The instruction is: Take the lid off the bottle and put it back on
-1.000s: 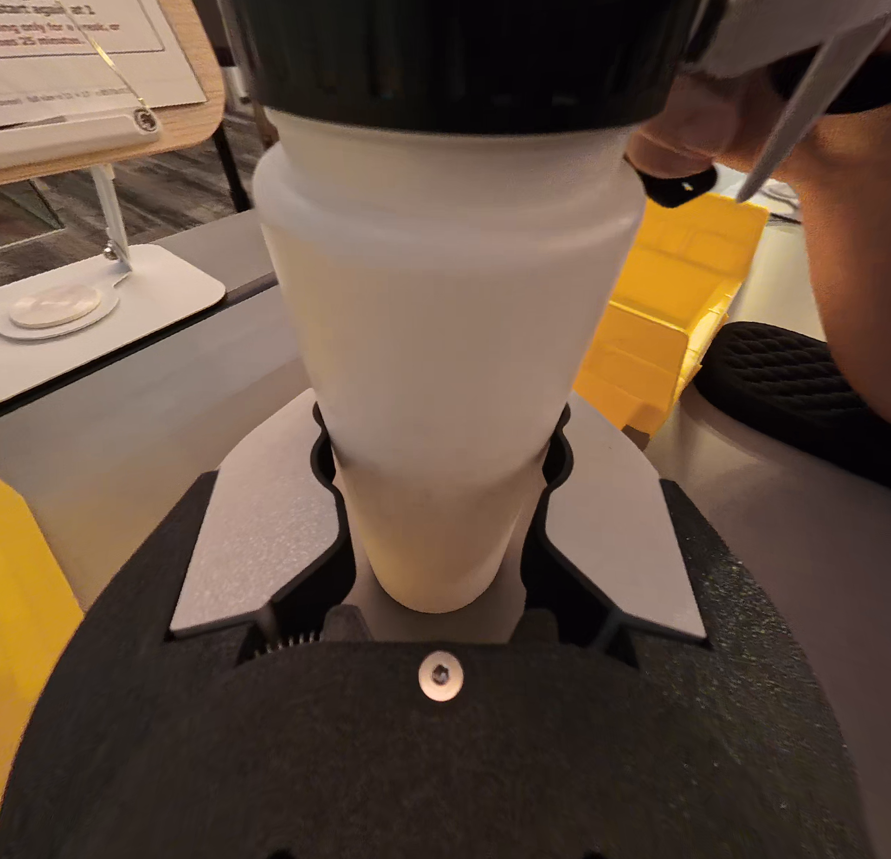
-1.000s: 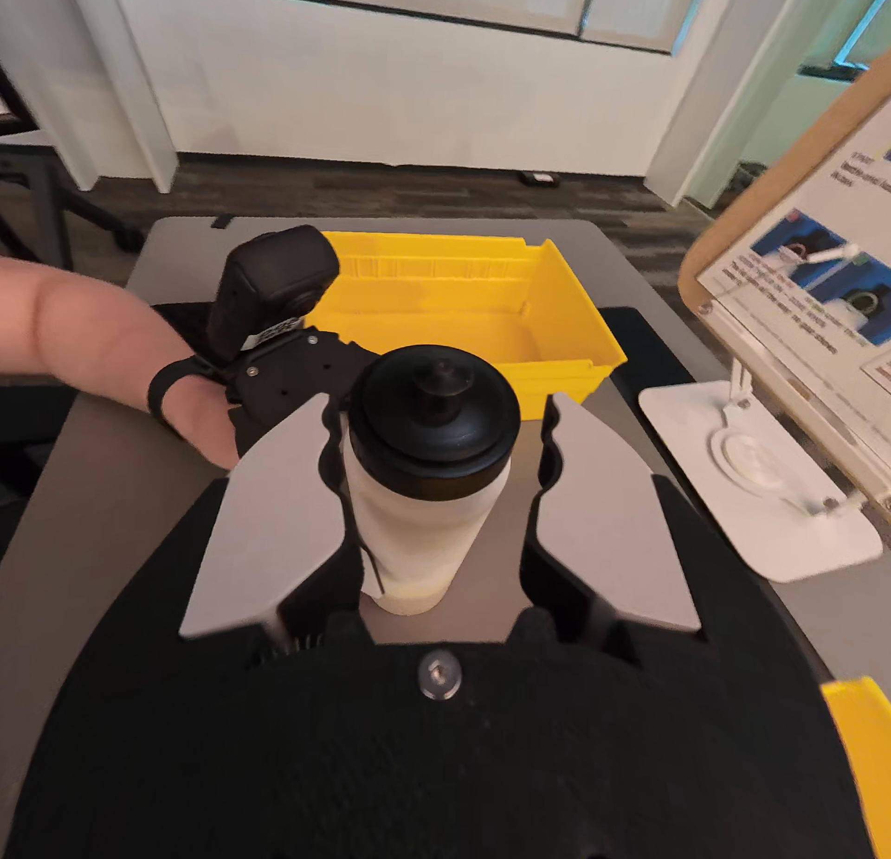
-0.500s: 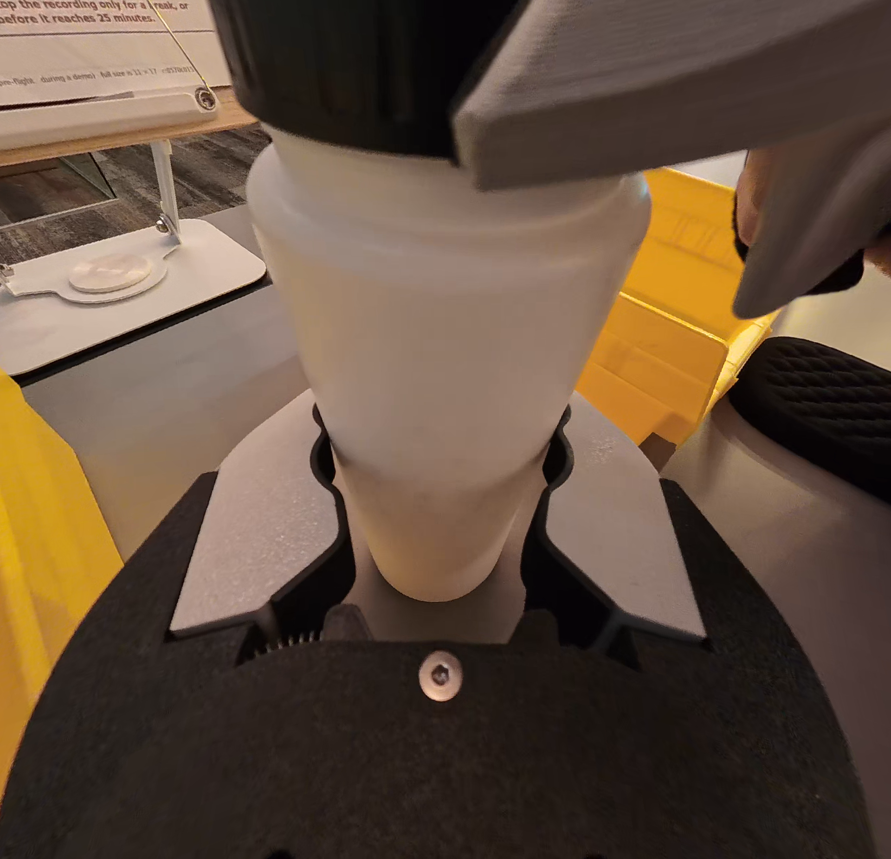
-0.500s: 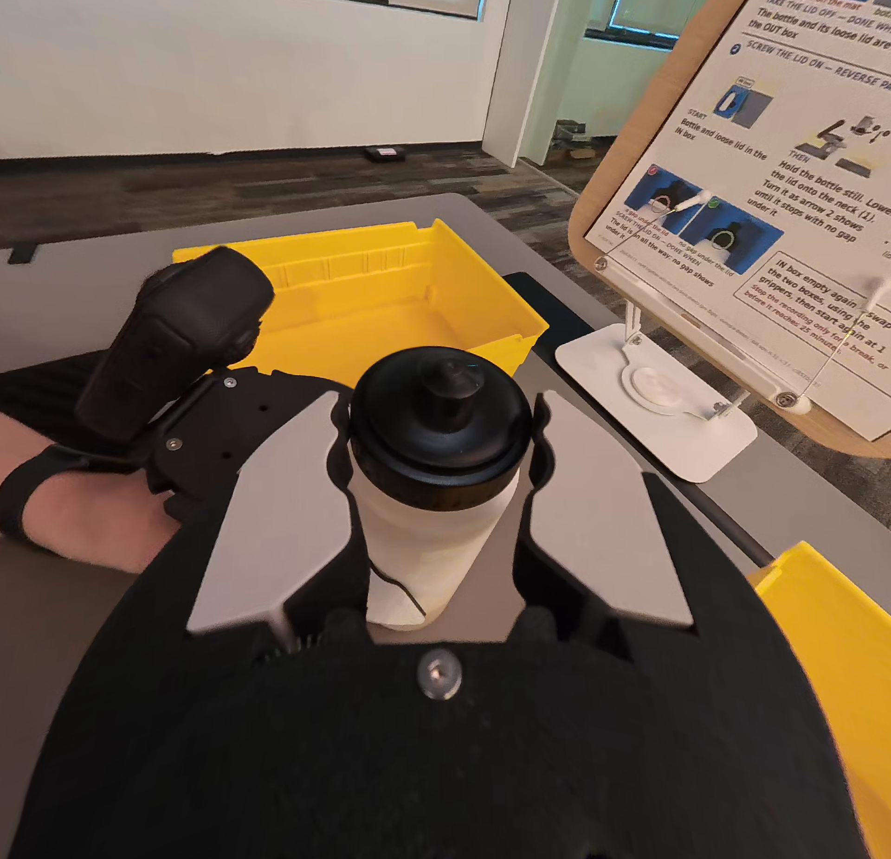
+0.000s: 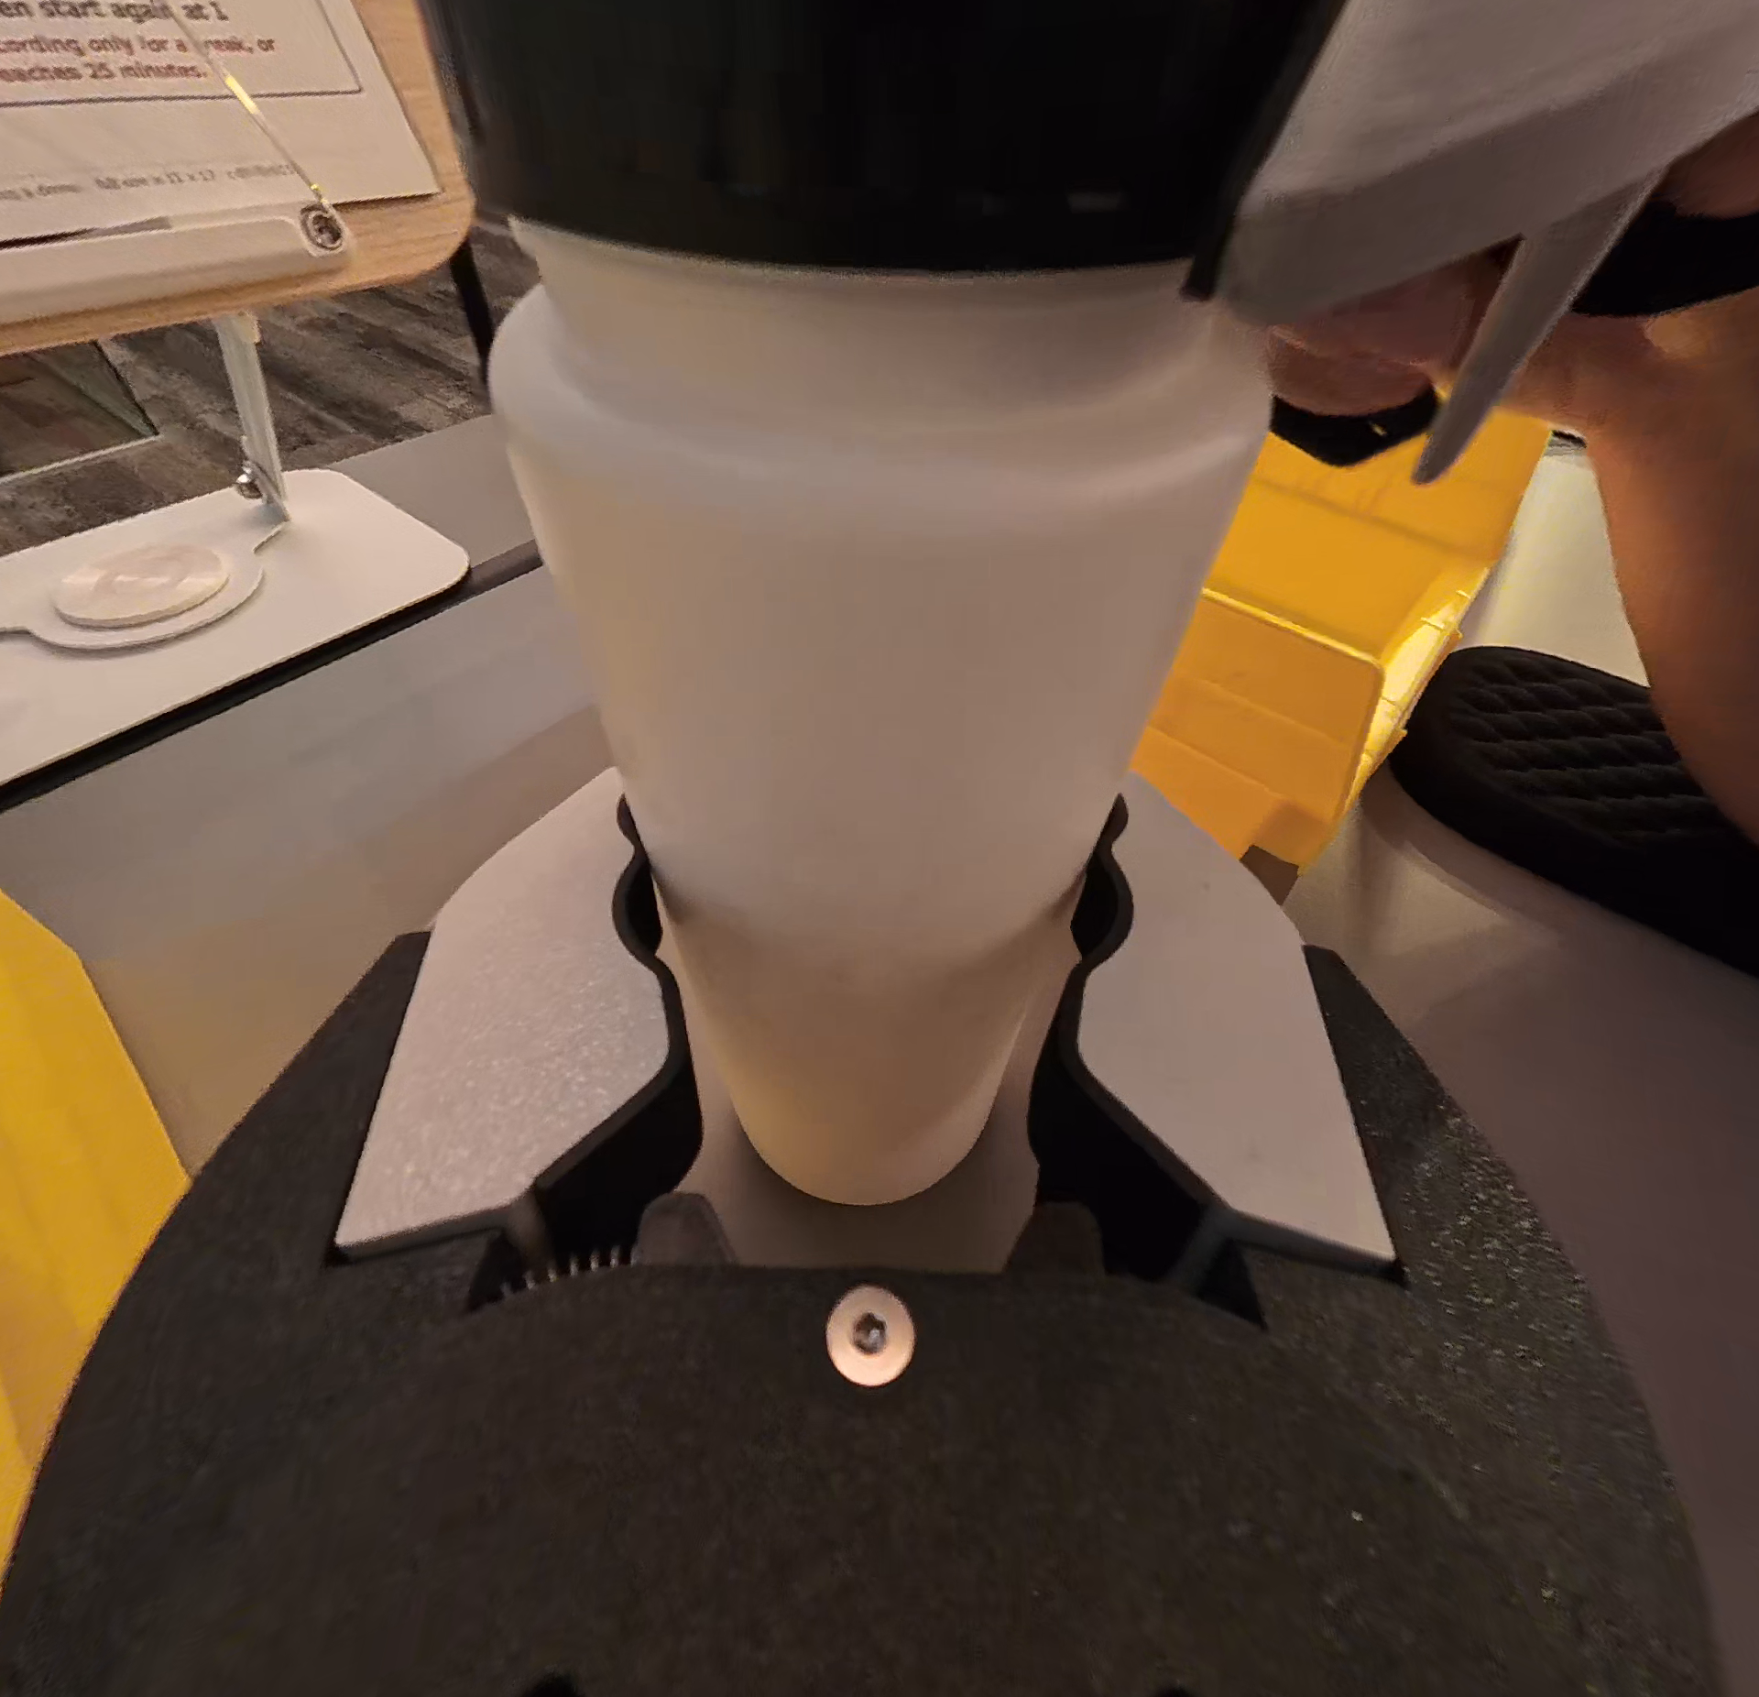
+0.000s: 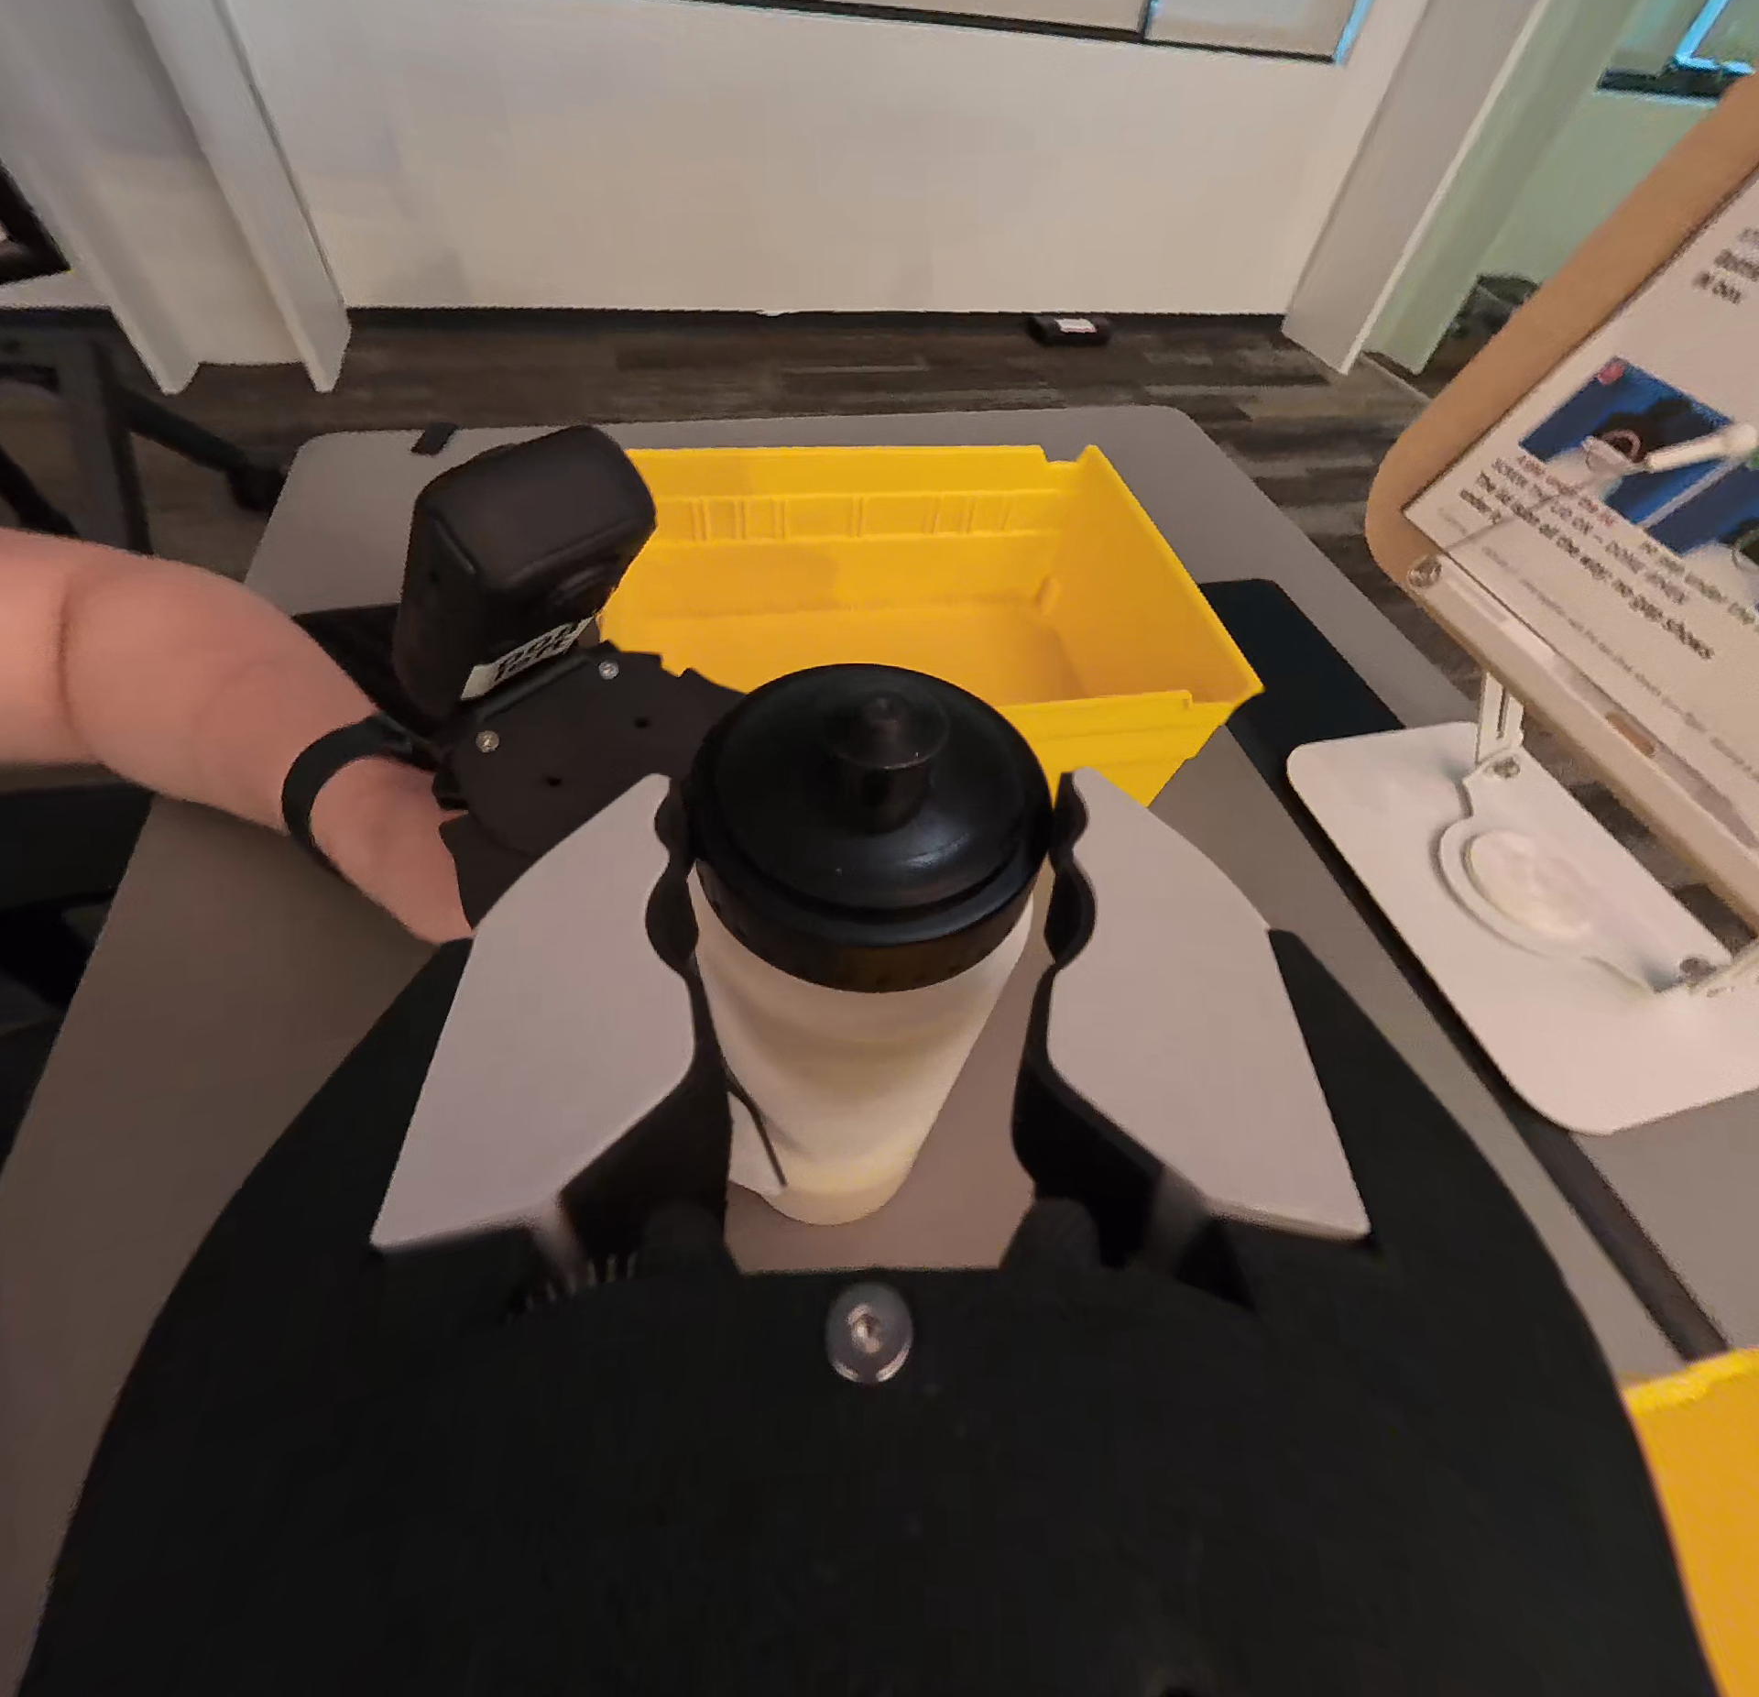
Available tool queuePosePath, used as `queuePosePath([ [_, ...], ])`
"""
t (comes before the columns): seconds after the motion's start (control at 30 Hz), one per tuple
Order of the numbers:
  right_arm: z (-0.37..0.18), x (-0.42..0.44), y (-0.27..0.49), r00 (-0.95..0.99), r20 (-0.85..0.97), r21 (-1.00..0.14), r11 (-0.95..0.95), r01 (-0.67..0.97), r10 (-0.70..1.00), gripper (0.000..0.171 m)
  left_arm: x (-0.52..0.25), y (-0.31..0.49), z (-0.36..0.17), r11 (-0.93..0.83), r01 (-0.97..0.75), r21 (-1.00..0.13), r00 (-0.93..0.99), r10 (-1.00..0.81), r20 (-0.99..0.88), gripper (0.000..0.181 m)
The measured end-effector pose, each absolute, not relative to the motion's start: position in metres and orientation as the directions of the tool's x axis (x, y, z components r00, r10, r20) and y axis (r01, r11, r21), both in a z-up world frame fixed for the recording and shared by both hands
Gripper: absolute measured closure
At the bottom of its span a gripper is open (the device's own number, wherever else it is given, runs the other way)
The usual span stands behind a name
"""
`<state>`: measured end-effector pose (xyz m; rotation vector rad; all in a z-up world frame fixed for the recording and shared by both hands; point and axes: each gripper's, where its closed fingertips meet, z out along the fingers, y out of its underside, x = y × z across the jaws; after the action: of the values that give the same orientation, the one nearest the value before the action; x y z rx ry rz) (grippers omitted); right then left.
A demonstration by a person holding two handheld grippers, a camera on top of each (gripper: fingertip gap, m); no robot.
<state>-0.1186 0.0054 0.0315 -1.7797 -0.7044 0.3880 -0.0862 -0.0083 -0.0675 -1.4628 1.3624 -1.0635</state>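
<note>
left wrist: low, close, facing bottle side | right wrist: above, looking down | shared: bottle, yellow bin

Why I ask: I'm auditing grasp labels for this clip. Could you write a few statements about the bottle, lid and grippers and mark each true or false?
1. The black lid sits on the white bottle. True.
2. The left gripper holds the bottle by its lid. False: it clamps the white body, well below the lid.
3. The right gripper has one finger on each side of the lid. True.
4. A loose lid lies in the yellow bin behind the bottle. False: no lid shows in the bin.
5. The bottle lies on its side. False: it stands upright.
</note>
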Motion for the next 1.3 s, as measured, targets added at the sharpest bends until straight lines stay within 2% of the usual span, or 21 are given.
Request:
queuePosePath([
  [0.07, 0.031, -0.120, 0.011, 0.827, 0.054, -0.946, -0.237, 0.222, 0.559, 0.098, -0.088, -0.003, -0.068, -0.068, -0.278, -0.958, 0.085, -0.995, 0.045, 0.095],
  [0.23, 0.032, -0.121, 0.017, 0.929, 0.124, -0.948, -0.234, 0.214, 0.349, 0.098, -0.091, 0.003, -0.067, -0.077, -0.279, -0.957, 0.127, -0.991, 0.043, 0.095],
  [0.3, 0.031, -0.121, 0.017, 0.918, 0.150, -0.938, -0.239, 0.249, 0.368, 0.098, -0.091, 0.003, -0.067, -0.077, -0.278, -0.958, 0.122, -0.992, 0.044, 0.095],
  [0.47, 0.028, -0.118, 0.007, 0.813, 0.133, -0.918, -0.239, 0.317, 0.567, 0.089, -0.087, -0.006, -0.068, -0.028, -0.284, -0.959, 0.070, -0.998, 0.008, 0.095],
  [0.63, 0.025, -0.118, -0.004, 0.719, 0.198, -0.898, -0.171, 0.406, 0.666, 0.094, -0.084, -0.018, -0.067, 0.009, -0.278, -0.961, -0.009, -1.000, -0.006, 0.095],
  [0.77, 0.025, -0.118, 0.003, 0.766, 0.141, -0.914, -0.215, 0.344, 0.627, 0.094, -0.085, -0.014, -0.067, -0.032, -0.277, -0.960, 0.010, -0.999, 0.030, 0.095],
  [0.87, 0.024, -0.120, 0.013, 0.854, 0.065, -0.932, -0.275, 0.237, 0.515, 0.096, -0.088, -0.005, -0.067, -0.079, -0.280, -0.957, 0.071, -0.996, 0.061, 0.095],
  [1.0, 0.025, -0.121, 0.018, 0.927, 0.119, -0.936, -0.271, 0.225, 0.356, 0.095, -0.091, 0.000, -0.068, -0.081, -0.287, -0.955, 0.110, -0.993, 0.051, 0.095],
  [1.07, 0.025, -0.120, 0.017, 0.917, 0.127, -0.928, -0.282, 0.245, 0.378, 0.096, -0.090, 0.000, -0.068, -0.074, -0.286, -0.955, 0.105, -0.993, 0.046, 0.095],
  [1.2, 0.032, -0.121, 0.004, 0.823, 0.059, -0.931, -0.267, 0.250, 0.565, 0.089, -0.088, -0.004, -0.068, -0.052, -0.288, -0.956, 0.072, -0.997, 0.032, 0.095],
  [1.3, 0.035, -0.112, 0.000, 0.783, 0.070, -0.936, -0.231, 0.266, 0.618, 0.090, -0.085, -0.013, -0.068, -0.033, -0.280, -0.959, 0.016, -0.999, 0.029, 0.095],
])
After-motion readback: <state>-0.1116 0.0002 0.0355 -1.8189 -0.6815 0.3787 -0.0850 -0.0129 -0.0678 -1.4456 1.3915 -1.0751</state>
